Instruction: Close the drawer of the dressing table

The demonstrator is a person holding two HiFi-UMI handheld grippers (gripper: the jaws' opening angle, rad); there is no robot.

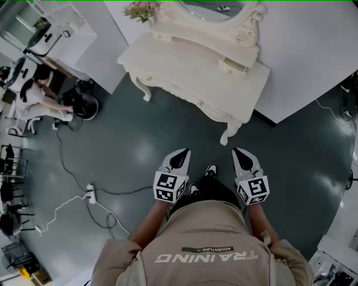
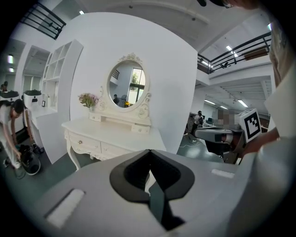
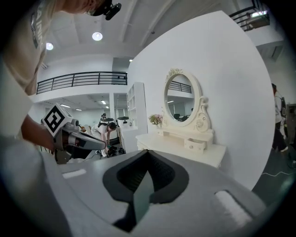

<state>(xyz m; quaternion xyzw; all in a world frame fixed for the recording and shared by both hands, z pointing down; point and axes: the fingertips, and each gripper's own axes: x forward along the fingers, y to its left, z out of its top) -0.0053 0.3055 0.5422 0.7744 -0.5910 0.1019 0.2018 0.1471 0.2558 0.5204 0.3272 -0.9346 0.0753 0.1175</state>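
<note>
The cream dressing table with an oval mirror stands against a white wall, about a stride ahead of me. A small drawer on its top right sticks out a little; it also shows in the right gripper view. Two front drawers under the tabletop look flush. My left gripper and right gripper hang near my waist over the floor, well short of the table. Both are shut and hold nothing, jaws meeting at the tips.
A vase of pink flowers stands on the table's left end. A person crouches by equipment at the left. A power strip with cables lies on the dark floor. A white shelf unit stands left of the table.
</note>
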